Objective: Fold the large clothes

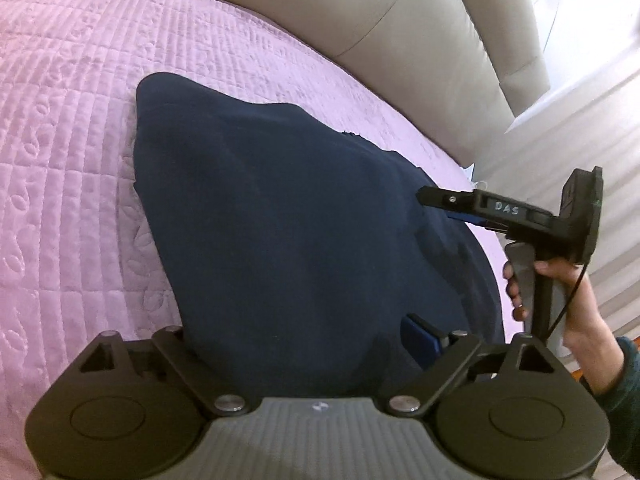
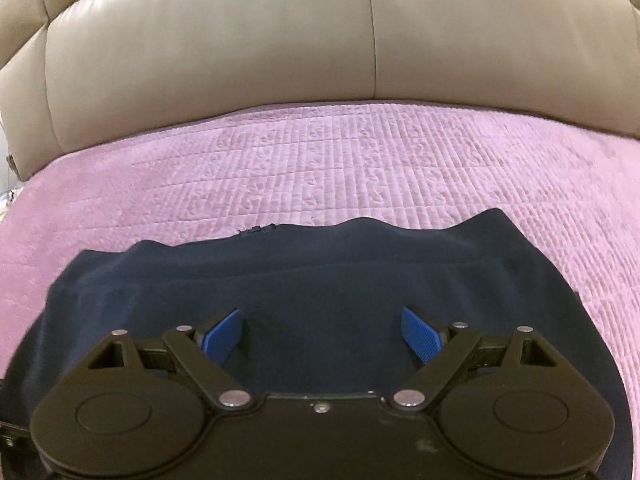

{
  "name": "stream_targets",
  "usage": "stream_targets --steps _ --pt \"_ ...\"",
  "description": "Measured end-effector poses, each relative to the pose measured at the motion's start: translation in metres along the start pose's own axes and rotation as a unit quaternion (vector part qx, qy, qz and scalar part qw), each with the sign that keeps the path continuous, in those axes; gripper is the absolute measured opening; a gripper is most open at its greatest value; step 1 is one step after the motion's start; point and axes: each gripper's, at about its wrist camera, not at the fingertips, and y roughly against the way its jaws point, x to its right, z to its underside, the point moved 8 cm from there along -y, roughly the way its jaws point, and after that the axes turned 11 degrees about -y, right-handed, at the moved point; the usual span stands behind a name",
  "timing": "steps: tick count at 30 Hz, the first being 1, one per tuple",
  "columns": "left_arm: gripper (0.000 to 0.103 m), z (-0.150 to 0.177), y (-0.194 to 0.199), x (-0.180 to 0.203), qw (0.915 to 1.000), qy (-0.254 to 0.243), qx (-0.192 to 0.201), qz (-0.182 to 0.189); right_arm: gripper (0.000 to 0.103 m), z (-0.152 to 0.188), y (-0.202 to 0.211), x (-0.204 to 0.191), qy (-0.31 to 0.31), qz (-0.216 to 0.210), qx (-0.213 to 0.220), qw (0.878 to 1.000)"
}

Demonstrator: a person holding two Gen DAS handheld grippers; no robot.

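Observation:
A dark navy garment [image 1: 280,220] lies folded in a compact pile on the pink quilted bedspread [image 1: 72,152]. It also shows in the right wrist view [image 2: 320,280]. My left gripper [image 1: 304,332] sits at the garment's near edge with its jaws spread wide; one blue pad [image 1: 418,334] shows, the other is hidden by cloth. My right gripper [image 2: 322,332] is open, its blue pads [image 2: 224,332] wide apart over the garment. In the left wrist view the right gripper [image 1: 430,198] reaches in from the right over the garment's edge.
A beige padded leather headboard [image 2: 280,40] runs along the far side of the bed. The pink bedspread [image 2: 360,168] stretches between garment and headboard. A white striped surface [image 1: 580,128] lies beyond the bed's right edge.

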Motion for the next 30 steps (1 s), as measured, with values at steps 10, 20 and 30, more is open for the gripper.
stream_targets --steps 10,20,30 --pt "0.039 0.007 0.008 -0.002 0.998 0.053 0.029 -0.021 0.103 0.046 0.023 0.001 0.033 0.004 0.029 0.999" --pt "0.031 -0.005 0.028 0.021 0.9959 0.066 0.06 -0.012 0.103 0.103 0.06 -0.006 0.057 0.006 0.04 0.998" --pt "0.03 -0.024 0.033 0.062 0.9934 0.081 0.081 -0.007 0.102 0.162 0.1 0.006 0.088 0.013 0.097 0.991"
